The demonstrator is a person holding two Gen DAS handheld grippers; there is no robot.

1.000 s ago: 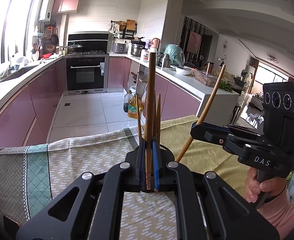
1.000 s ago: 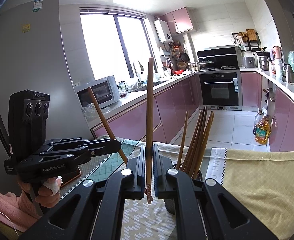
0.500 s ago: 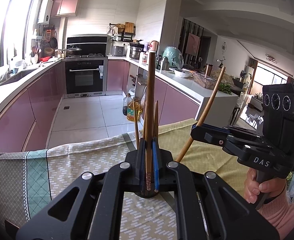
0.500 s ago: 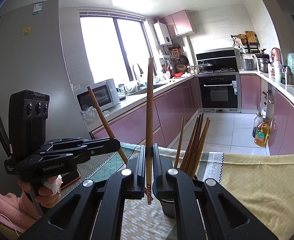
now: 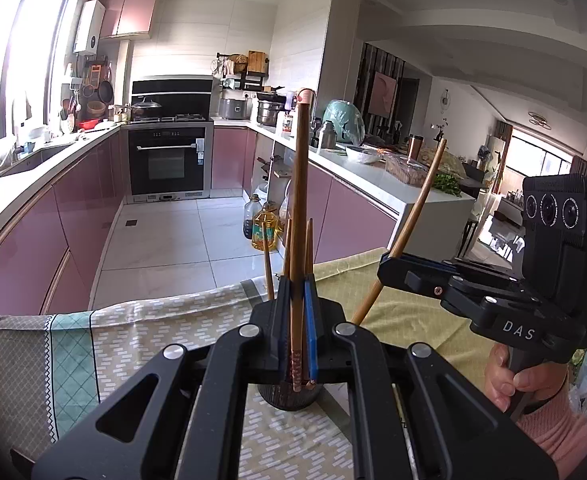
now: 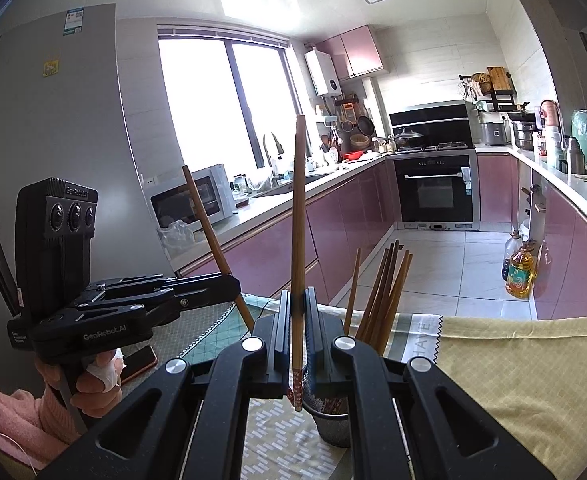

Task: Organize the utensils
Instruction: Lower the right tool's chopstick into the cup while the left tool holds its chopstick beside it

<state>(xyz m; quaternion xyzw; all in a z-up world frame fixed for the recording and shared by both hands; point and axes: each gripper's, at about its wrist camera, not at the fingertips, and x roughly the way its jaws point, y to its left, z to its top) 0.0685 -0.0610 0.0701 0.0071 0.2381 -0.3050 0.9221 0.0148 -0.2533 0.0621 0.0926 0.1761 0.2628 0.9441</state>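
Each gripper, left (image 5: 297, 316) and right (image 6: 298, 320), clamps one chopstick (image 5: 300, 200) upright in closed jaws, poised for dropping into the holder (image 6: 333, 420).

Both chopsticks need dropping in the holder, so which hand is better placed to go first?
Probably the left gripper: its chopstick ends over the holder; the right gripper's chopstick ends beside the rim.

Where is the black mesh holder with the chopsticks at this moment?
In the right wrist view the holder stands on the tablecloth, just right of the right gripper. In the left wrist view it shows under the left gripper.
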